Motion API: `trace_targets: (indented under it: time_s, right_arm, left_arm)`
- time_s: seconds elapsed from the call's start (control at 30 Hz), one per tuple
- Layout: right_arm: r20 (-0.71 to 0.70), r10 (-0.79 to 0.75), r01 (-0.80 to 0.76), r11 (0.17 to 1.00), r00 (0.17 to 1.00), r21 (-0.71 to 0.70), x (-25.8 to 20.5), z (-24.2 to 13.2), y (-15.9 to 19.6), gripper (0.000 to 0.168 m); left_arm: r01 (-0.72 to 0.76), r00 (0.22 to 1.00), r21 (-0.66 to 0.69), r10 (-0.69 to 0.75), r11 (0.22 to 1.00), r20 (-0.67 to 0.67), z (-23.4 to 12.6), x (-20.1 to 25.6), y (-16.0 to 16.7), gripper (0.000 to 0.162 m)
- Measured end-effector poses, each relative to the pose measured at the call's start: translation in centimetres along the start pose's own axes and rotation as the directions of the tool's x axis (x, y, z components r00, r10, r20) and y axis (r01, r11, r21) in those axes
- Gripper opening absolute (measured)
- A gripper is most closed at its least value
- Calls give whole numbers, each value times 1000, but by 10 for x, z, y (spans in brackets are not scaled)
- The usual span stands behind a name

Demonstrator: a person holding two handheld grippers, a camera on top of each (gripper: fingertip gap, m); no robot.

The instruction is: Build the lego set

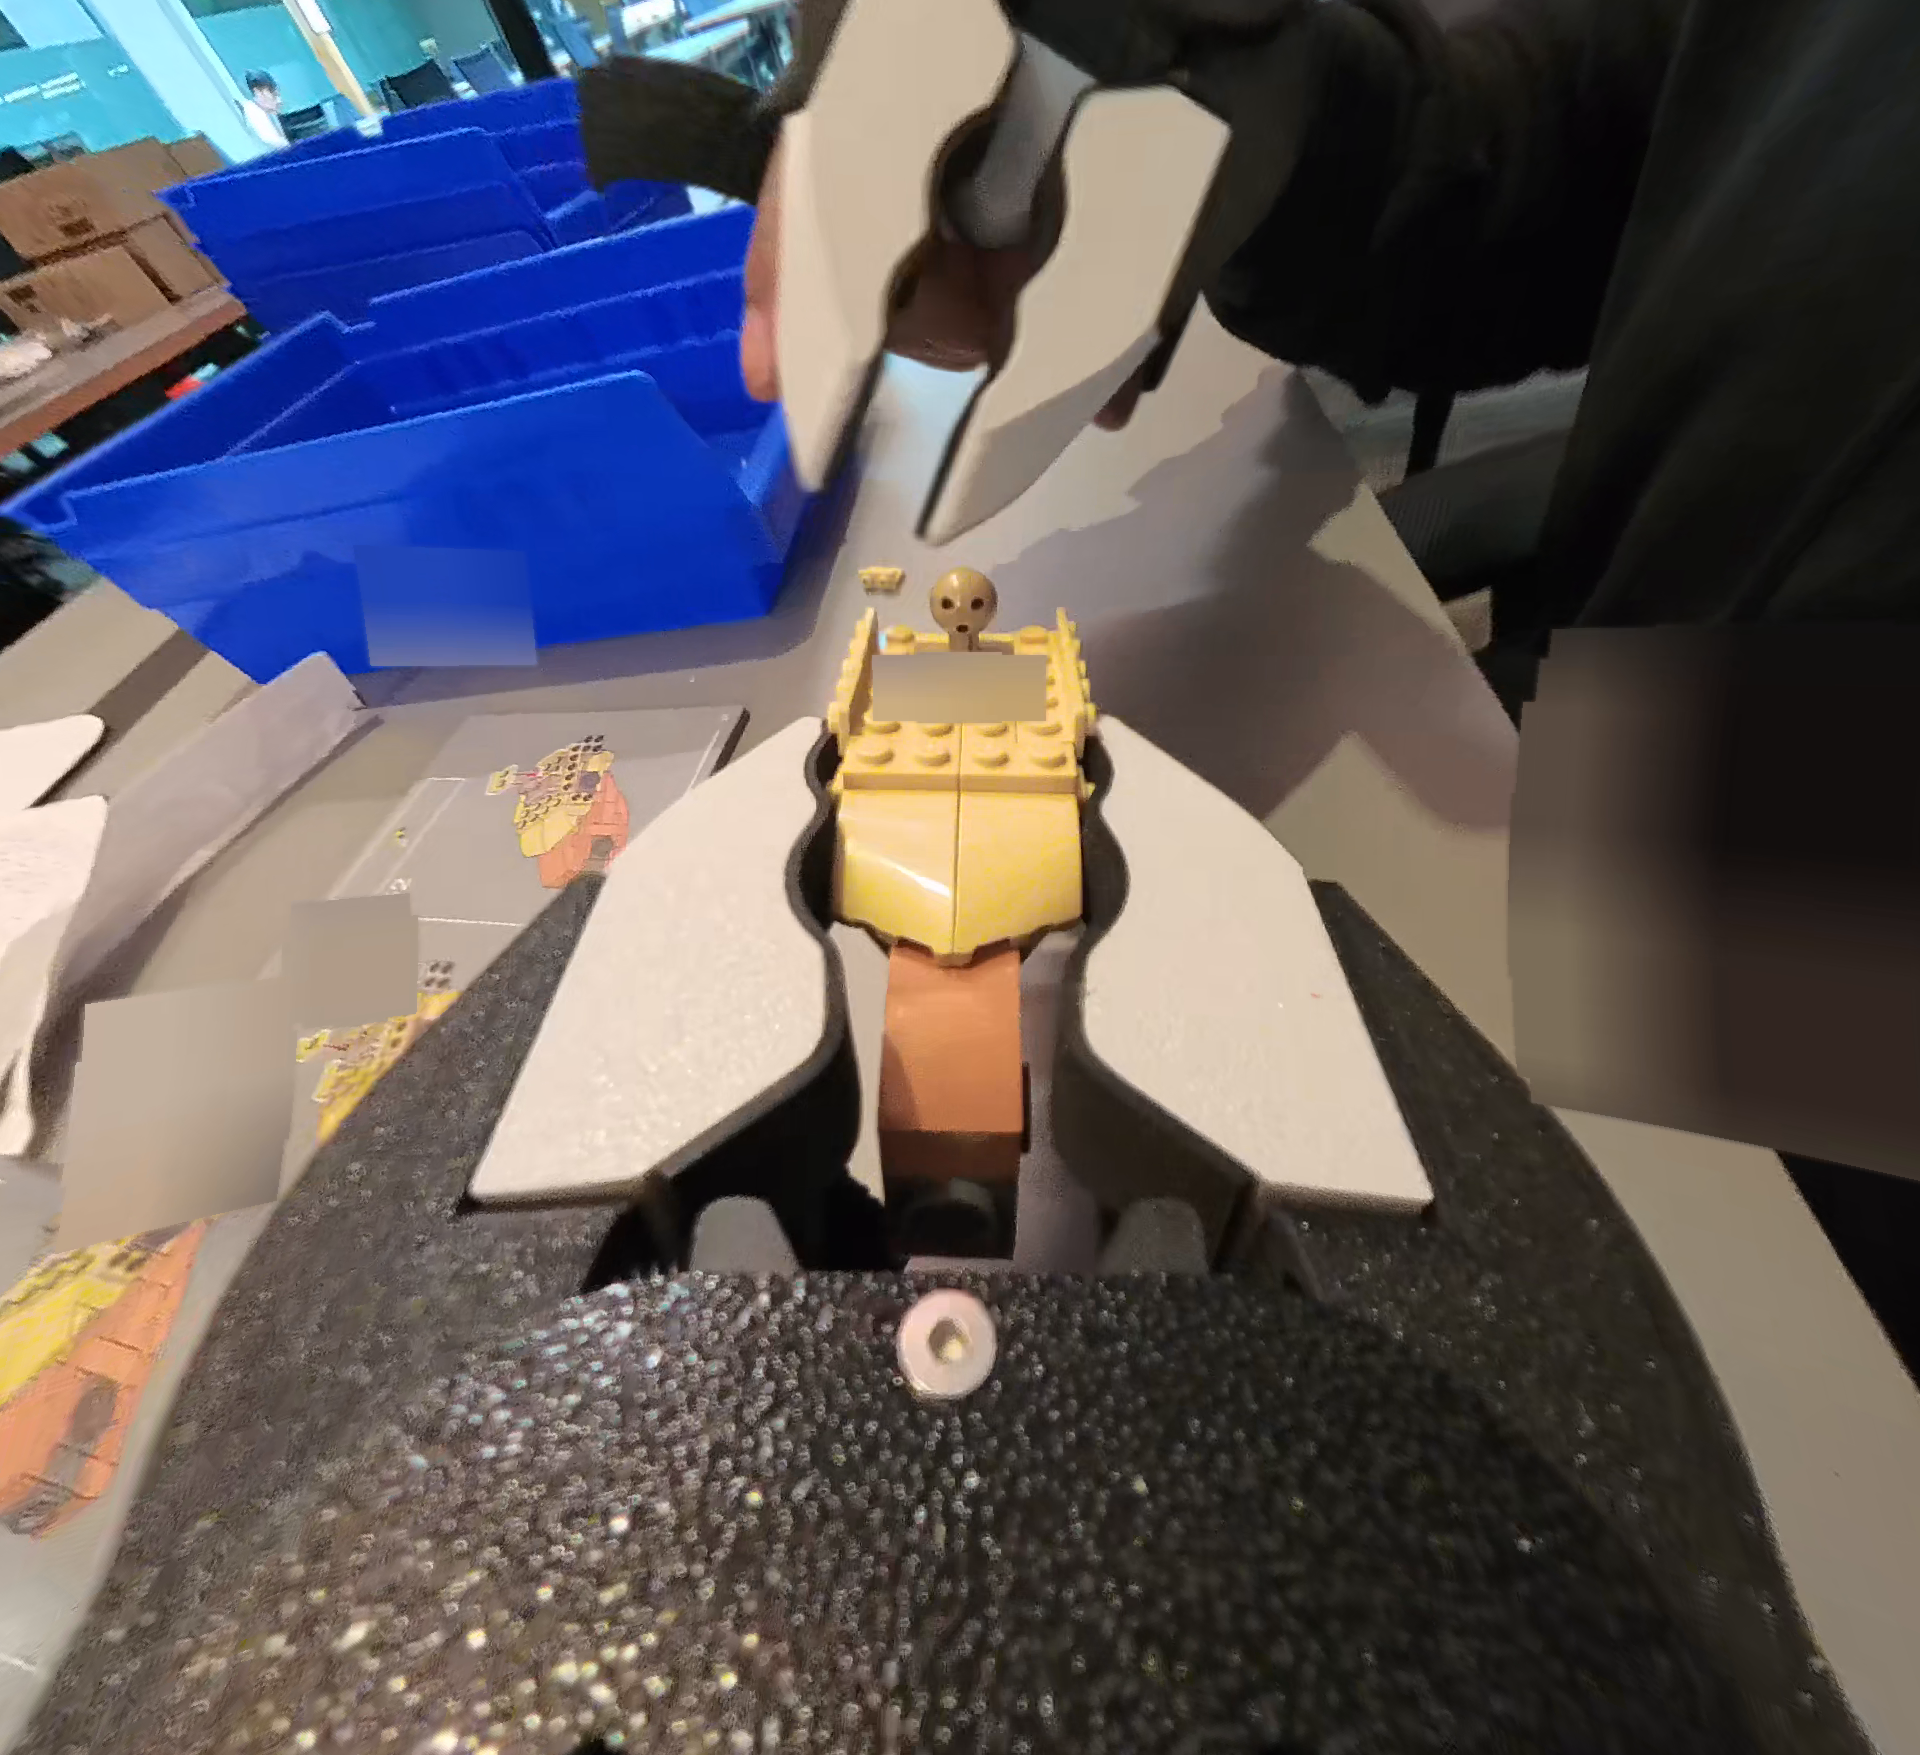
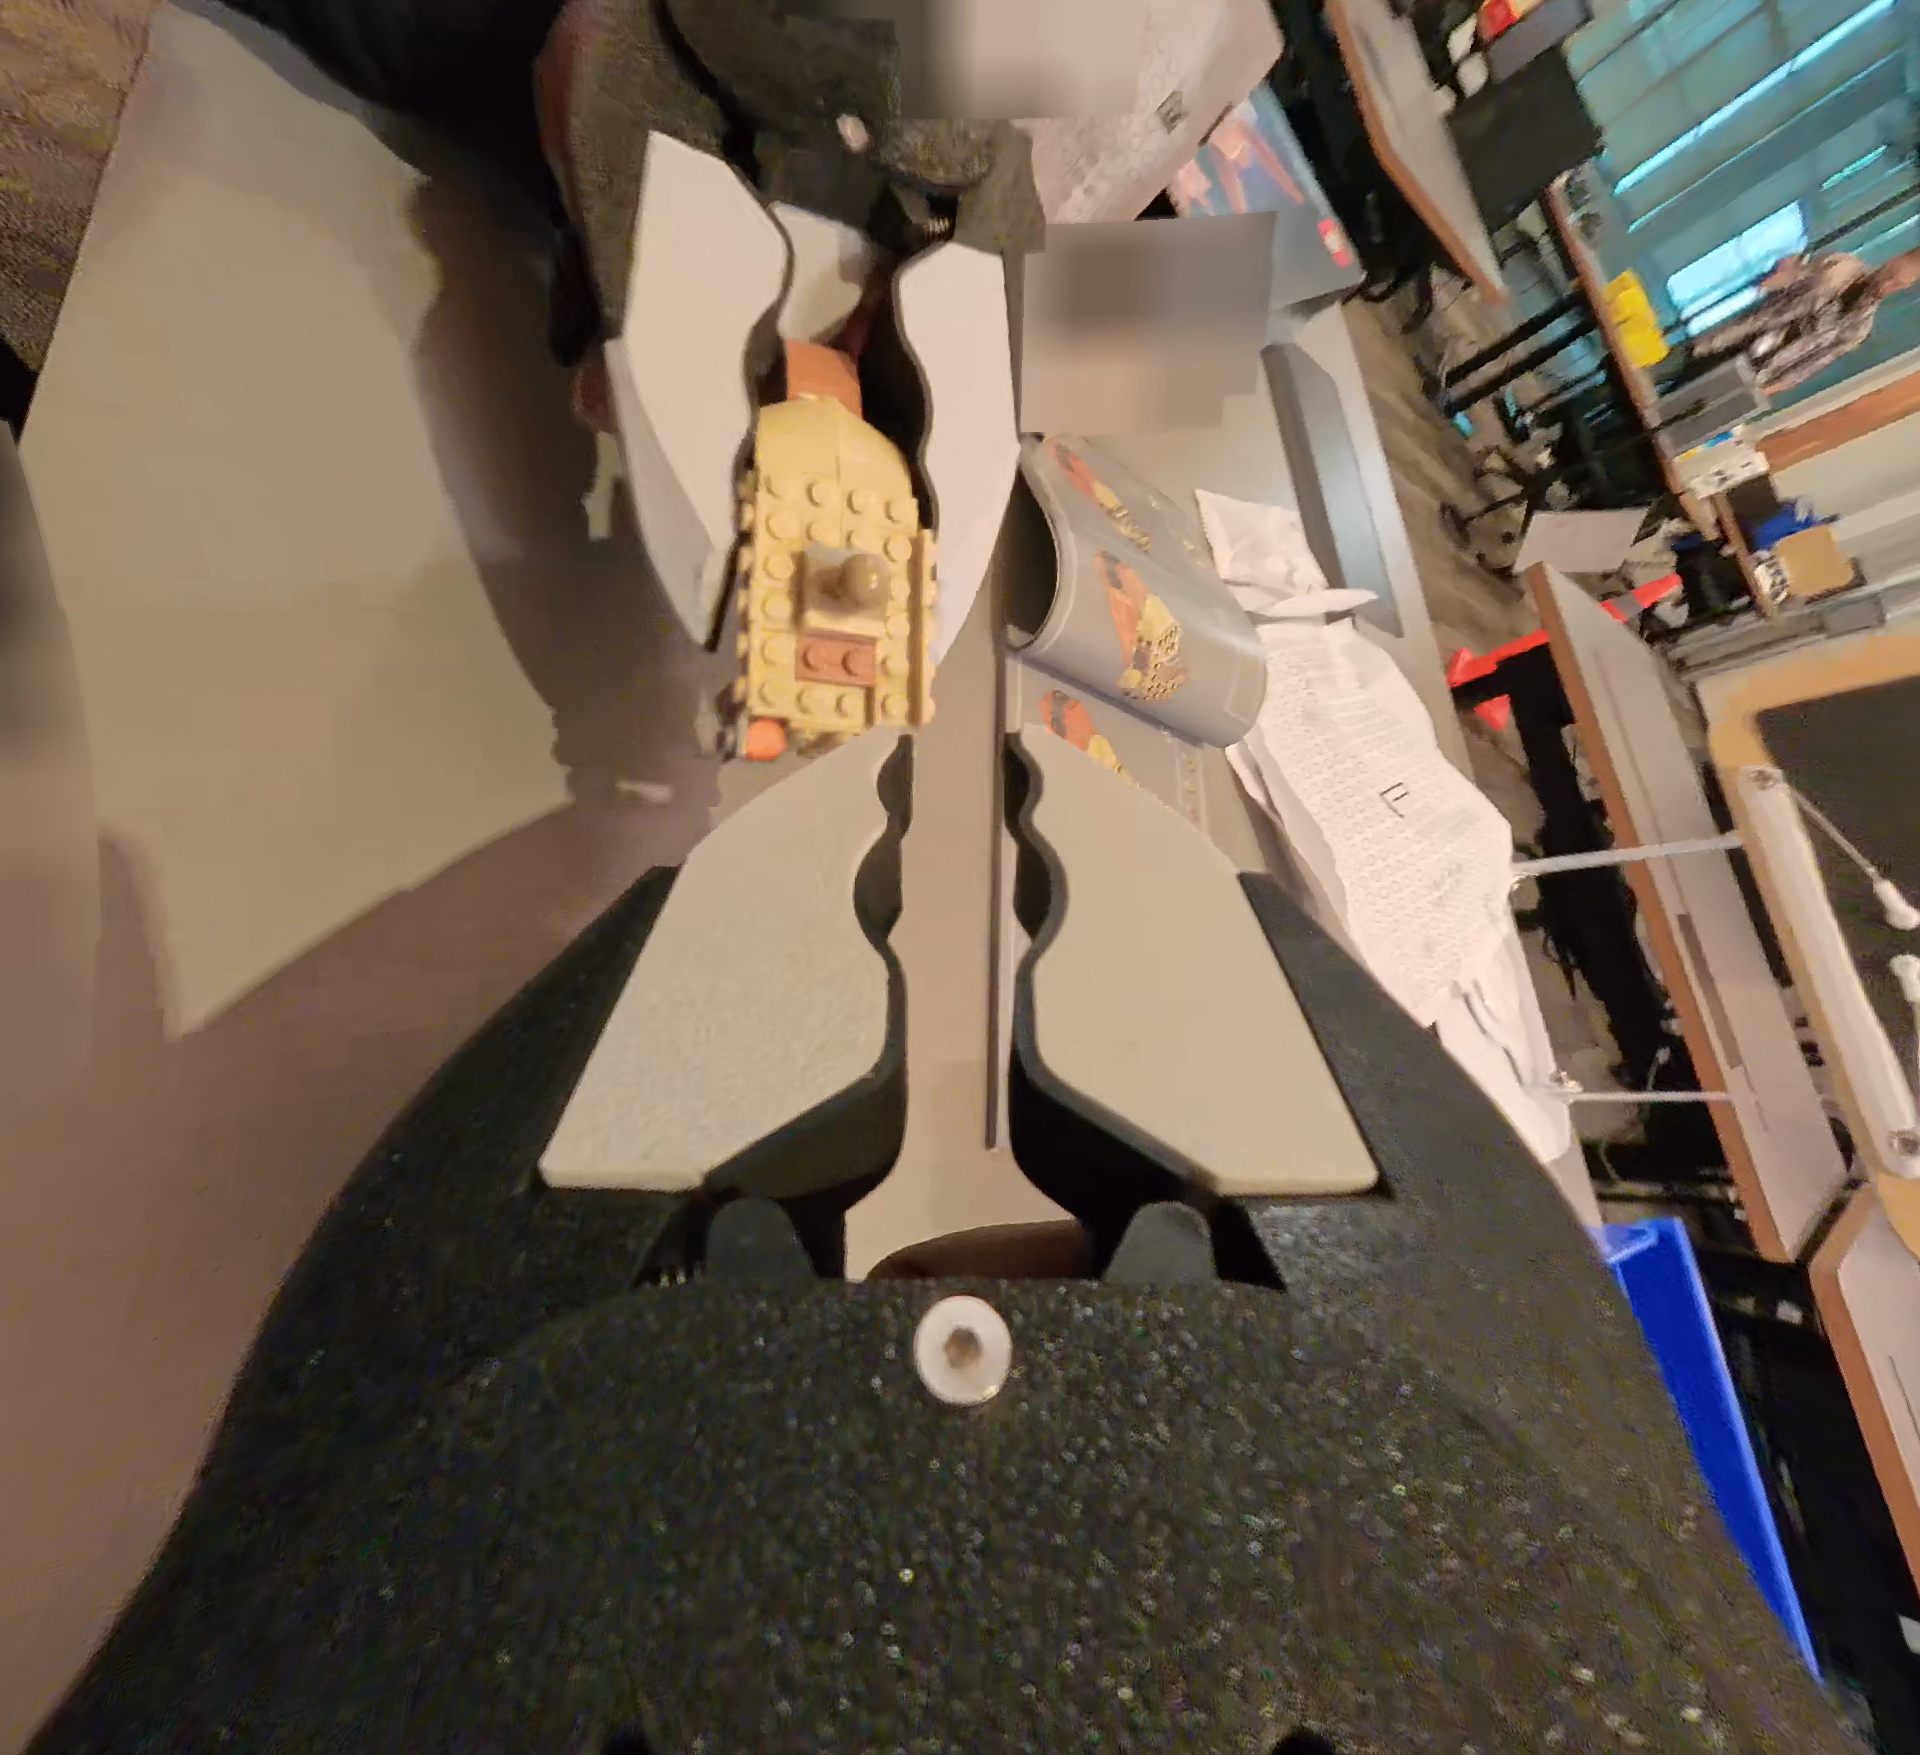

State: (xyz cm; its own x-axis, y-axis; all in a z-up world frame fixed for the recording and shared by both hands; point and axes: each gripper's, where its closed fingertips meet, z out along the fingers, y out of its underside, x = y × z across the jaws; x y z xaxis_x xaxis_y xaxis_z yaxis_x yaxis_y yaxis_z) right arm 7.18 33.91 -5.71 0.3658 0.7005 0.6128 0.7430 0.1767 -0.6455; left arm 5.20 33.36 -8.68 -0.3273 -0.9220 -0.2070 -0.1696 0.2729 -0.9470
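Two claws are at work, and we start at the left of the model. Left of it sit the blue plastic bins (image 1: 436,500) on the grey table (image 1: 1340,666). Nearer to us, still left of the model, lies the grey picture booklet (image 1: 540,812) that shows the finished build.

Our left claw (image 1: 956,760) squeezes the half-built tan and brown brick model (image 1: 961,812) and holds it up over the table. Its two grey fingers (image 1: 717,936) press on the model's smooth rounded sides. The model has a curved tan front, a brown curved piece behind that, a studded tan floor with low walls, and a small round-headed tan knob (image 1: 963,602) at the far end.

Just past the model, a tiny tan piece (image 1: 881,577) lies loose on the table.

Above the model hangs our right claw (image 1: 883,490). Its fingers are spread a little and we see nothing between them.

We think the body is partly done. The booklet shows a bigger build, so more bricks must go on. Maybe that tiny loose piece goes on next.
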Motion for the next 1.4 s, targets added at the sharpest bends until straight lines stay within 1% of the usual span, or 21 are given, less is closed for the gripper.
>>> trace_targets:
  time_s: [0.1, 0.2, 0.4, 0.5, 0.7, 0.9, 1.0, 1.4]
  right_arm:
    - [9, -62, 61, 994, 998, 91, -5, -8, -6, 16]
    - [-30, -134, 137, 978, 990, 159, -5, -8, -10, 17]
    - [-80, -239, 250, 948, 968, 197, -4, 1, -14, 29]
    - [-91, -262, 276, 938, 961, 210, -3, 3, -16, 33]
    - [-143, -279, 306, 925, 950, 227, 0, 6, -22, 35]
    - [-159, -262, 293, 929, 952, 225, 2, 10, -26, 45]
    - [-161, -248, 282, 928, 955, 244, 1, 10, -31, 47]
    - [-143, -280, 308, 918, 949, 249, -7, 14, -33, 48]
  left_arm:
    - [132, 991, 73, -130, 988, -39, -6, -6, -8, 42]
    - [234, 969, 120, -222, 965, -105, -9, -6, -13, 43]
    - [376, 916, 184, -334, 908, -221, -12, -5, -23, 43]
    - [443, 883, 213, -383, 871, -270, -17, -7, -27, 43]
    - [494, 853, 246, -410, 834, -322, -21, -9, -32, 42]
    - [561, 808, 288, -438, 776, -394, -27, -10, -40, 43]
    - [586, 789, 300, -447, 753, -420, -30, -11, -43, 42]
    - [579, 789, 275, -441, 767, -428, -26, -6, -42, 43]
